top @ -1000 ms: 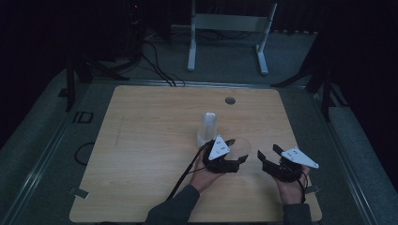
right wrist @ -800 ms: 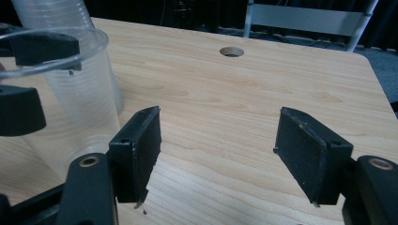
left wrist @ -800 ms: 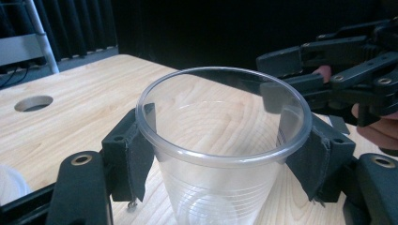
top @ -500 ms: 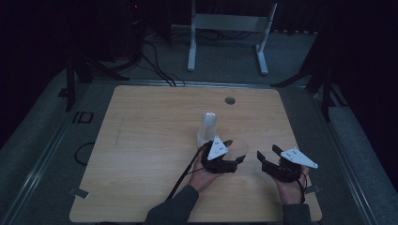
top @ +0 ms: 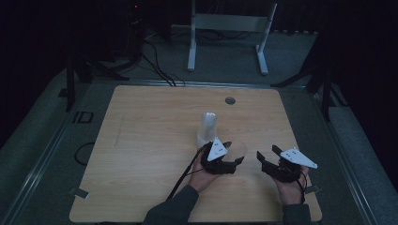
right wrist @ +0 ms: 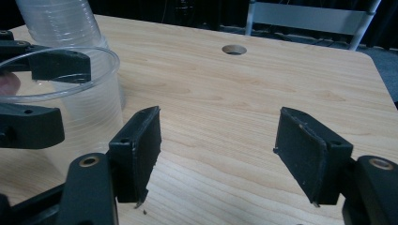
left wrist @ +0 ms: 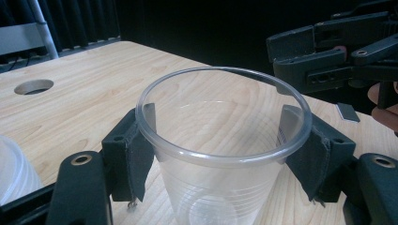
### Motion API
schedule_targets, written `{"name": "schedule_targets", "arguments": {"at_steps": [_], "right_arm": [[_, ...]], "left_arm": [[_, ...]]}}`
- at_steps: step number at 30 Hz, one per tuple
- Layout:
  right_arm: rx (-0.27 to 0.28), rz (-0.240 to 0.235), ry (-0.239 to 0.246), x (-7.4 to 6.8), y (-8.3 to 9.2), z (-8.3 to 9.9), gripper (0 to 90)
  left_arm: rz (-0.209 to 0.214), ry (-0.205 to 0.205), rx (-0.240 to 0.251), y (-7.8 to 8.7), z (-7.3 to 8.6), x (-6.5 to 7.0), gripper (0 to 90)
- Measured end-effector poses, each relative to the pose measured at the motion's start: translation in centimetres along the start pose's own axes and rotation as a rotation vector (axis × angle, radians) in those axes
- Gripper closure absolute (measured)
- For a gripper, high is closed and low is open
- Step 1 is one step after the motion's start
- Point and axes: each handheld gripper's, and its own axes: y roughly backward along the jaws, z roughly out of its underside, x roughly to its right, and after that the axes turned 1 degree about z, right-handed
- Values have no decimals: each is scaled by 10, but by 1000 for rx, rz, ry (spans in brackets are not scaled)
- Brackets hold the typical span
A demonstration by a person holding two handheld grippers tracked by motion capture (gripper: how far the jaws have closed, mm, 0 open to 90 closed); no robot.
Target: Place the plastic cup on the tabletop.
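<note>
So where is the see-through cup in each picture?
High view: clear cup just right of the left gripper, low centre.
Left gripper view: centre, between the fingers.
Right gripper view: far left, in front of the cup stack.
Shared landmark: the round hole in the table.

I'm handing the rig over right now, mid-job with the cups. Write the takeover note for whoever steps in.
Left gripper: shut on a single clear plastic cup, upright, pads on both sides just under the rim.
Right gripper: open, nothing between its jaws, low over the table to the right of the cup.
Cup stack: stands just behind the held cup, near mid-table.
Done: one cup is gripped apart from the stack.
Left: probably placing this cup, then the rest of the stack. Where it goes I cannot tell.
</note>
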Motion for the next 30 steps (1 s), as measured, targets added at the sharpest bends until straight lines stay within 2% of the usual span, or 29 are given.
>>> {"name": "schedule_targets", "arguments": {"at_steps": [30], "right_arm": [[1, 4, 5, 0, 1, 0, 311]], "left_arm": [[-14, 4, -31, -4, 13, -3, 291]]}}
